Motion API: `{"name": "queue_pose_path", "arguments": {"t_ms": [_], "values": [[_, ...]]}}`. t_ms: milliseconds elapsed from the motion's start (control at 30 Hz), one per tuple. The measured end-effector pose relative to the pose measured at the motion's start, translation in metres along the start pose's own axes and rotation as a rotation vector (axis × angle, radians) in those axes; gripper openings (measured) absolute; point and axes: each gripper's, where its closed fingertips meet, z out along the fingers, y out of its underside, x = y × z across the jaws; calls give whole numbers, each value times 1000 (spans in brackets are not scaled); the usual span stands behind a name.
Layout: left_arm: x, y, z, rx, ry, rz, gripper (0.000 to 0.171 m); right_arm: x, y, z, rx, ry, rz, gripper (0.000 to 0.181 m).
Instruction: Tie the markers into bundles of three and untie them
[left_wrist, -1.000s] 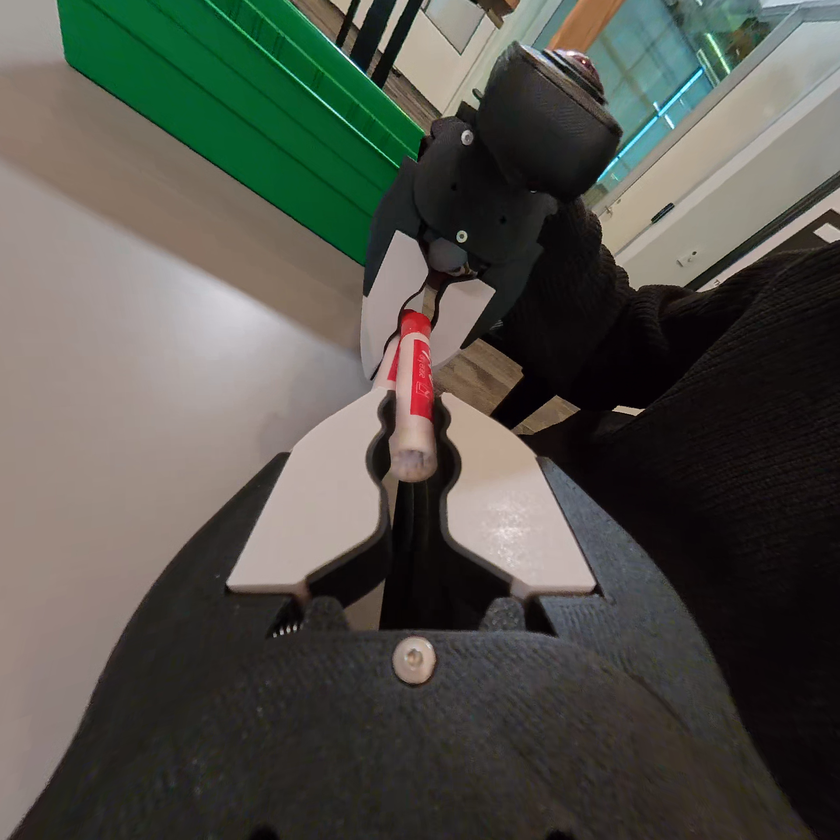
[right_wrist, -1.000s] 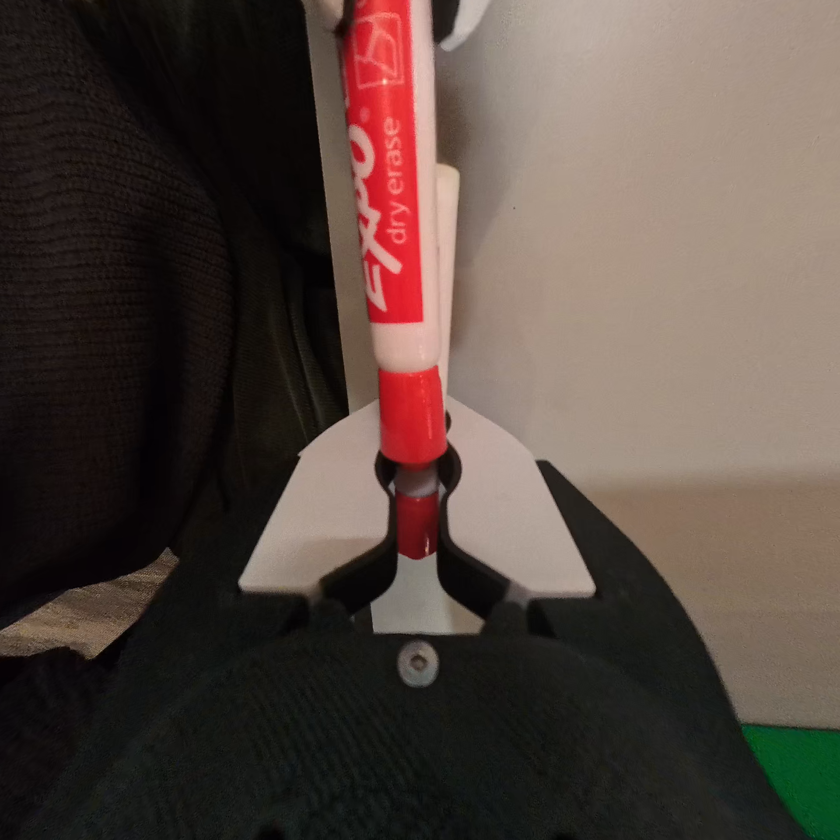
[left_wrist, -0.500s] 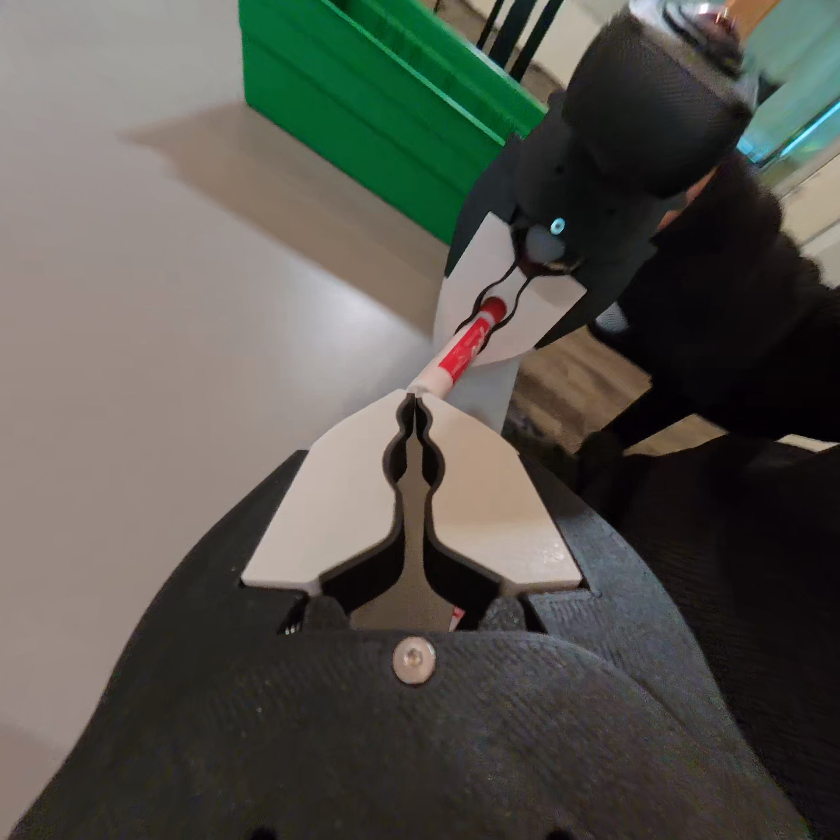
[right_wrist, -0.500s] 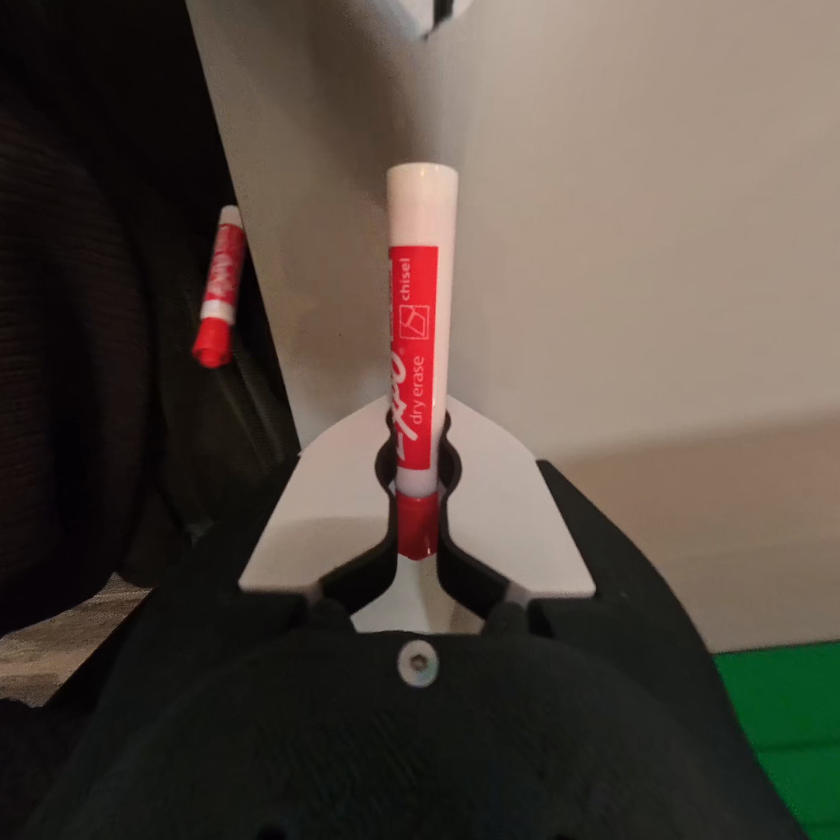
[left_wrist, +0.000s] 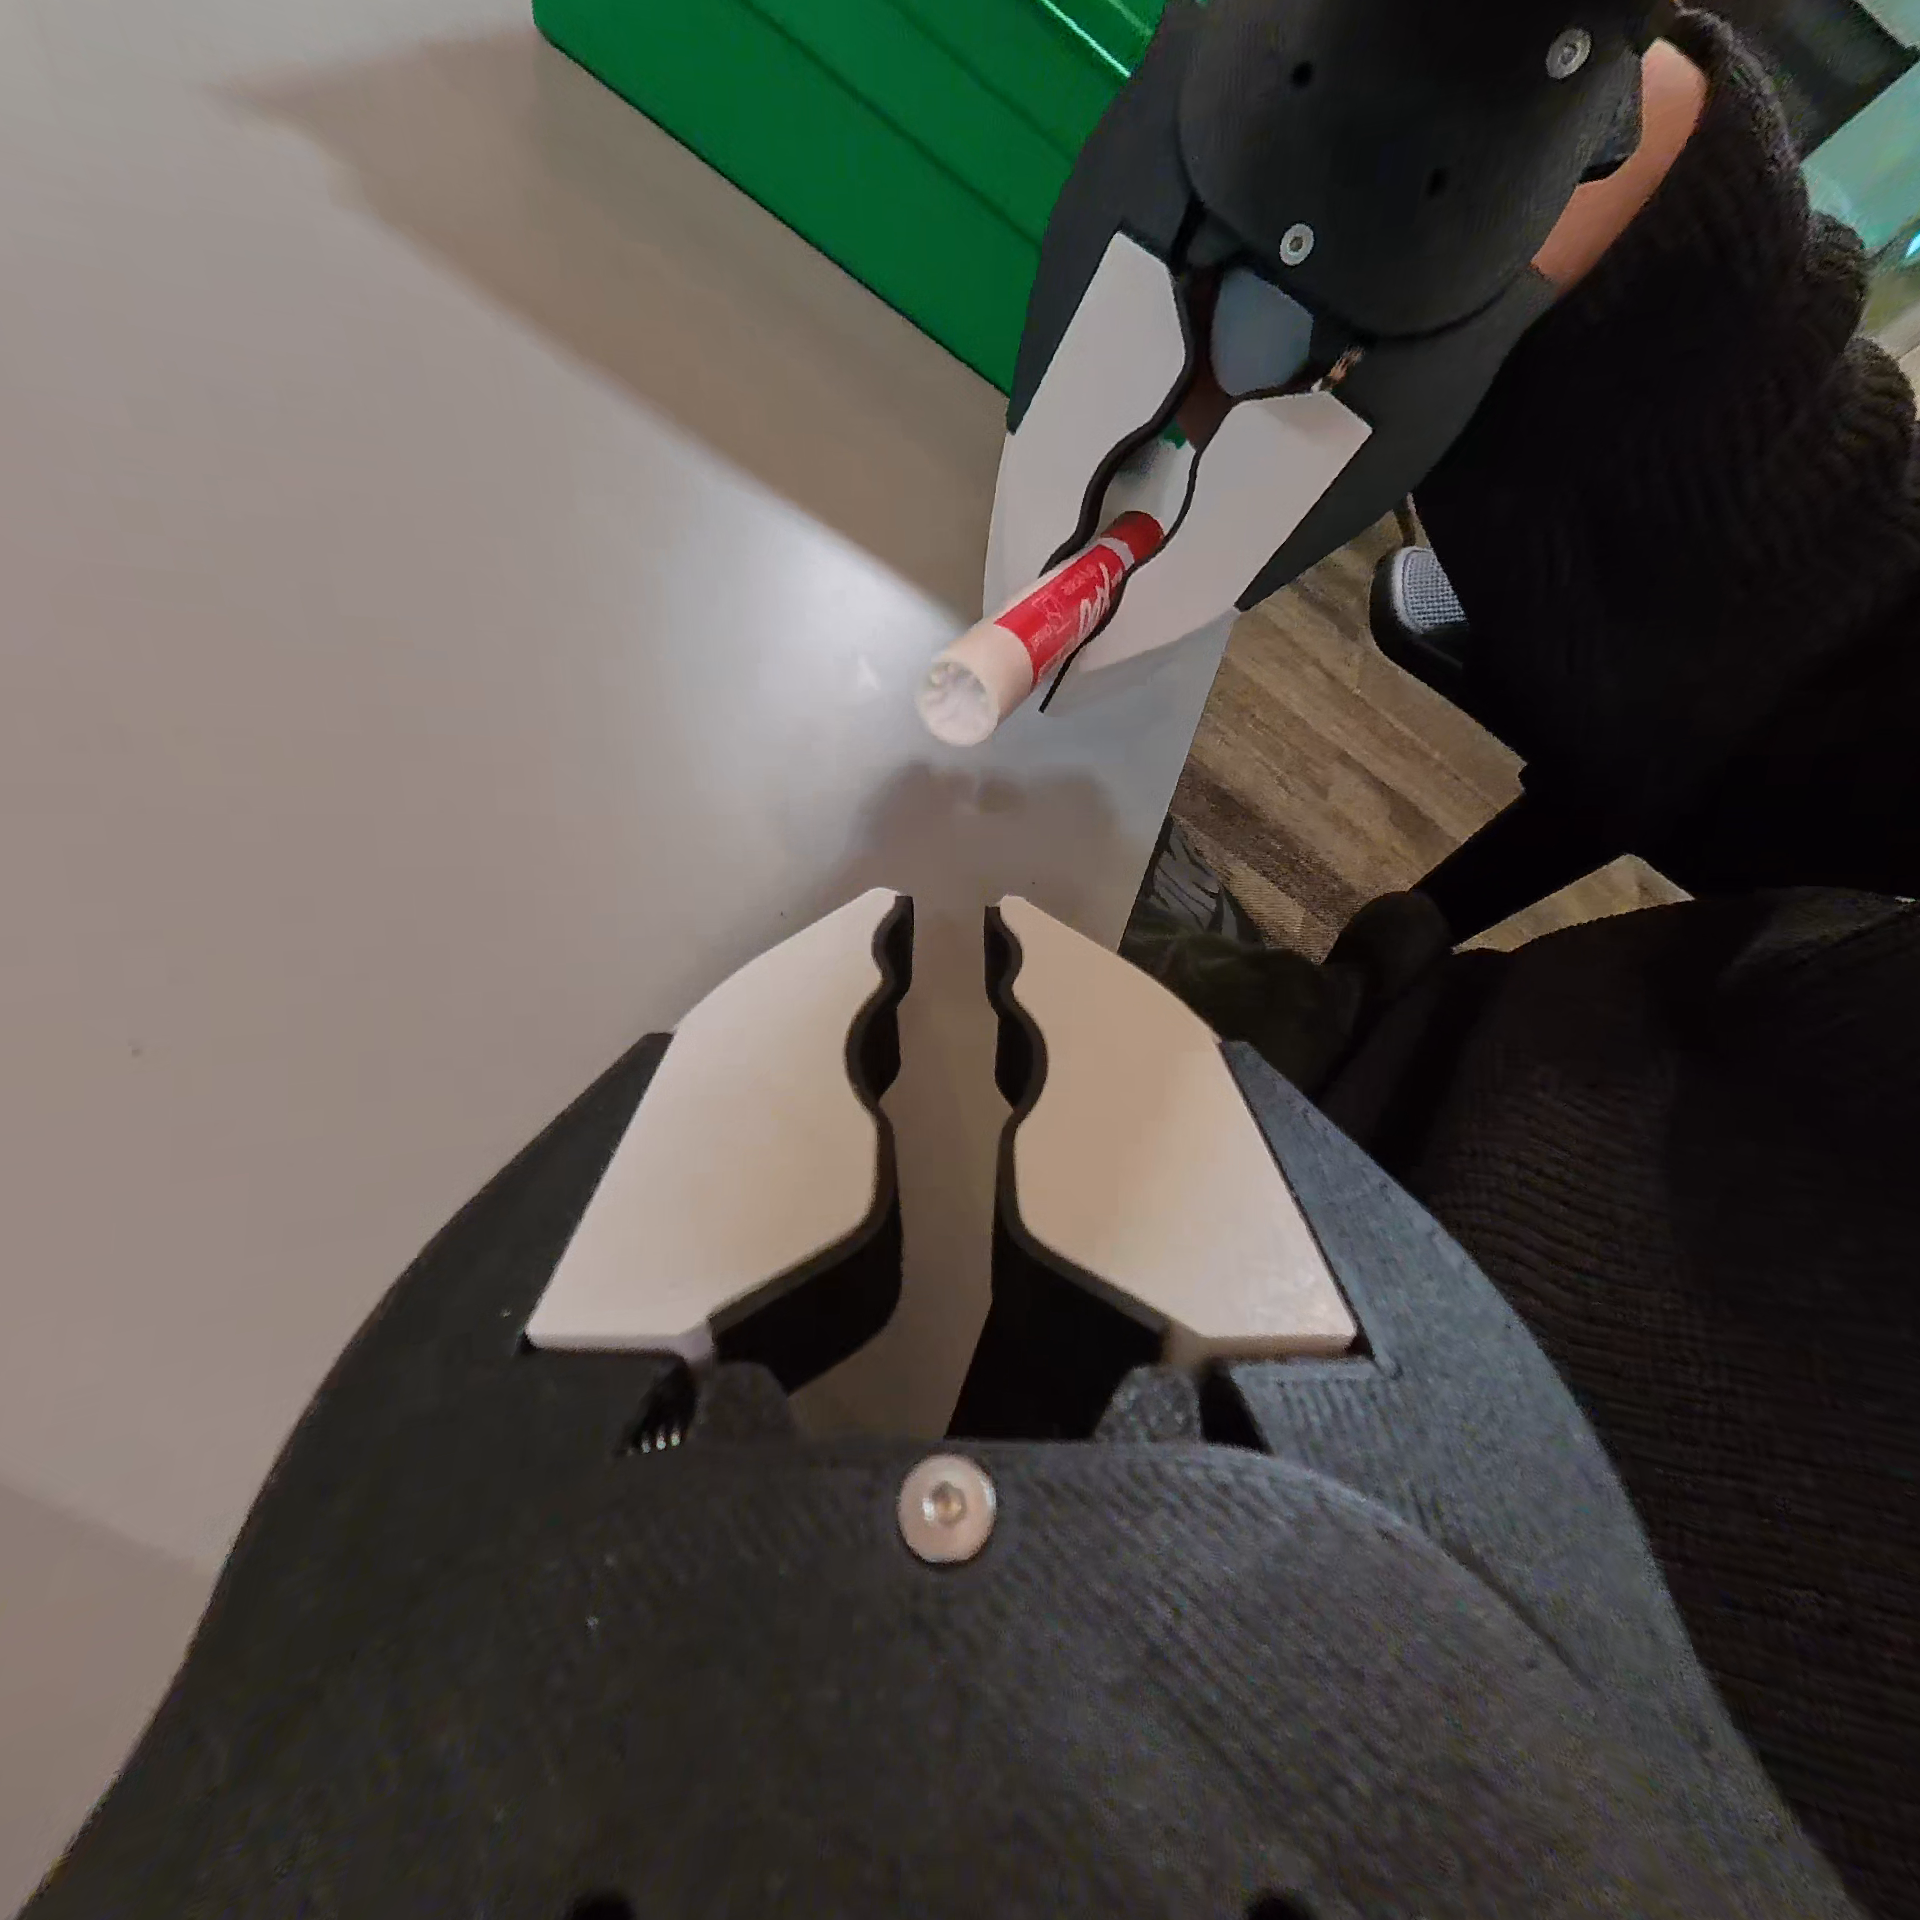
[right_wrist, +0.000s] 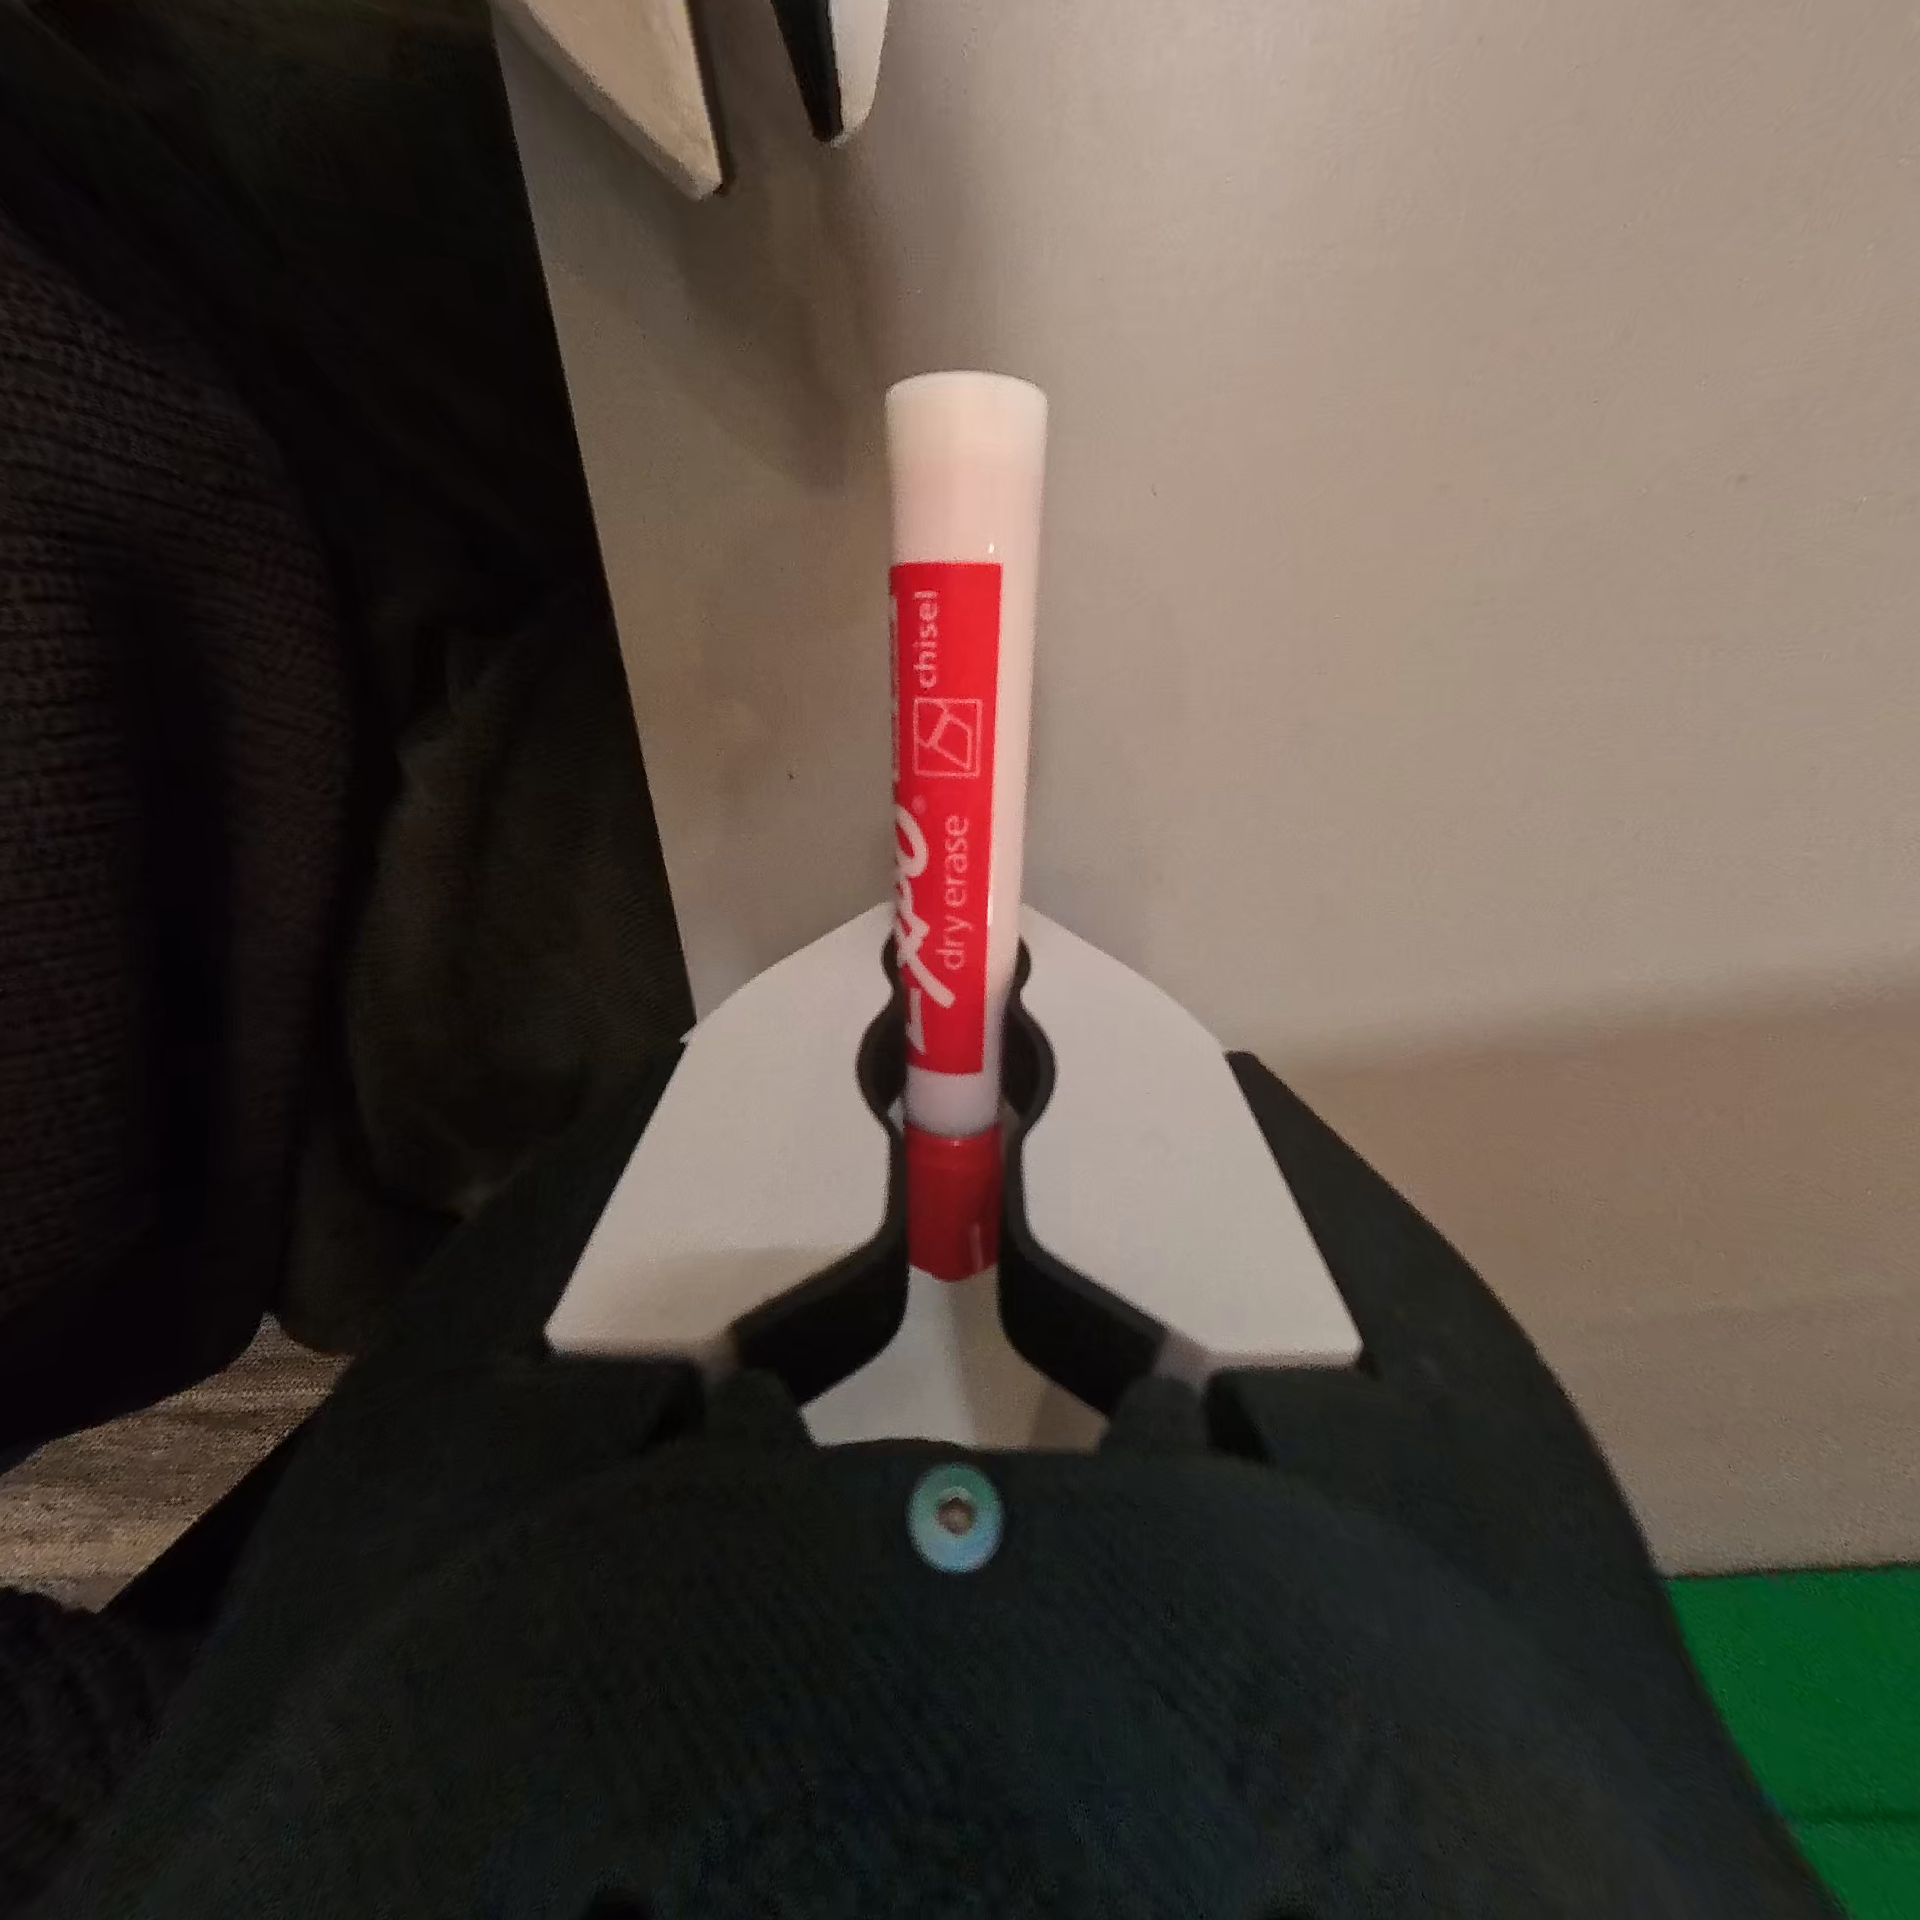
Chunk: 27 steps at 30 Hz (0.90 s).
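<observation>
A red and white dry-erase marker (right_wrist: 951, 727) is clamped in my right gripper (right_wrist: 951, 935). The jaws are shut on its red cap end, and its white end points forward. In the left wrist view the right gripper (left_wrist: 1081, 613) holds the marker (left_wrist: 987, 665) low over the light grey table (left_wrist: 416, 623), near the table's edge. My left gripper (left_wrist: 948, 906) is empty with its jaws a little apart, a short way back from the marker's white end. Its fingers (right_wrist: 696, 104) show at the top of the right wrist view.
A green bin (left_wrist: 883, 135) stands on the table behind the right gripper and also shows in the right wrist view (right_wrist: 1808, 1714). A person's black knit sleeve (left_wrist: 1662, 1247) fills the right side. Wooden floor (left_wrist: 1330, 779) lies beyond the table edge. The gap from one gripper's tips to the other's is roughly 10 cm.
My left gripper let go of the marker's white end, drew back and parted its jaws. The marker now sits deeper in the right gripper, which has swung up and to the right.
</observation>
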Motion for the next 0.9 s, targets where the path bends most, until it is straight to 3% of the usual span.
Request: {"name": "queue_pose_path", "arguments": {"t_ms": [200, 333, 467, 567, 667, 767, 900], "values": [[18, 10, 1, -41, -3, 29, 15, -8, 1, 1, 8, -10, -3, 14], [52, 41, 2, -113, -49, 44, 25, -19, 1, -2, 33, -9, -1, 14], [61, 98, 3, -238, -347, 100, 44, -34, 6, -6, 48, 0, 16, 14], [58, 151, 1, -411, -570, 136, 50, -47, 6, -9, 46, 13, 16, 14], [44, 170, -1, -480, -704, 146, 48, -63, 2, -9, 55, 7, -4, 14], [49, 174, 17, -407, -555, -79, 48, -77, 5, -8, 50, 0, -16, 14], [61, 200, 29, -444, -461, -299, 51, -91, 18, -9, 54, -5, -8, 14]]}}
